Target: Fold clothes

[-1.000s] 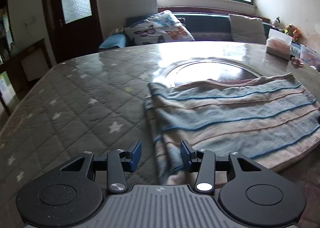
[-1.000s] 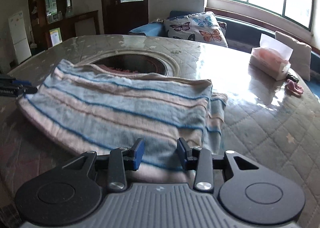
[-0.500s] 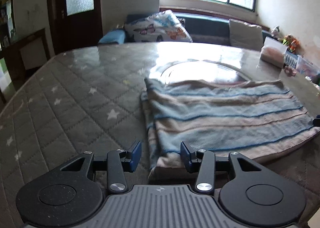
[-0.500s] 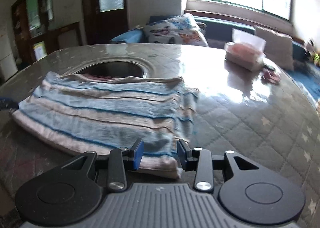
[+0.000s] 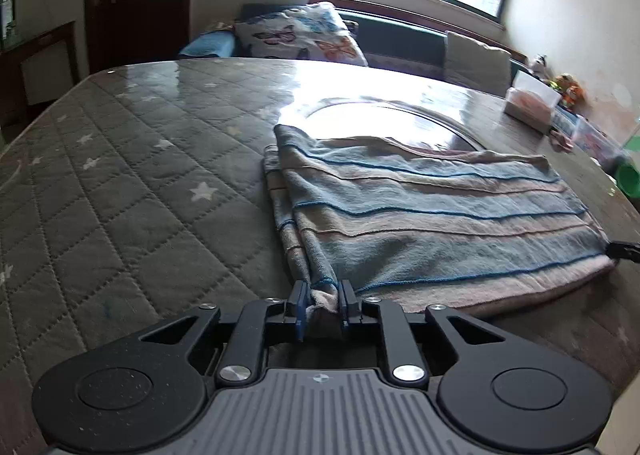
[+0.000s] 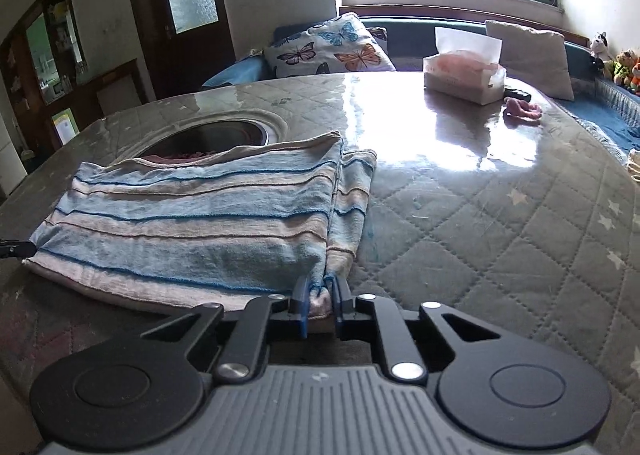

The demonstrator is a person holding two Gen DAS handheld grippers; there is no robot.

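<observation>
A blue and beige striped cloth (image 5: 432,211) lies folded on the quilted, star-patterned table cover (image 5: 120,195). My left gripper (image 5: 322,301) is closing its jaws on the cloth's near left corner, and the pads pinch the bunched fabric. In the right wrist view the same striped cloth (image 6: 192,215) spreads to the left. My right gripper (image 6: 320,301) is closing on the near right corner, which is squeezed between its pads. The tip of the other gripper shows at the far edge of each view.
A round recess (image 6: 208,135) in the table lies just behind the cloth. A tissue box (image 6: 464,75) and a pink scrap (image 6: 522,109) sit at the far right. A green cup (image 5: 628,179) stands near the right edge. A bench with cushions runs under the window.
Both grippers have gone from open beside the cloth's near corners to closed on them. Each has come in closer to its corner and rolled a little.
</observation>
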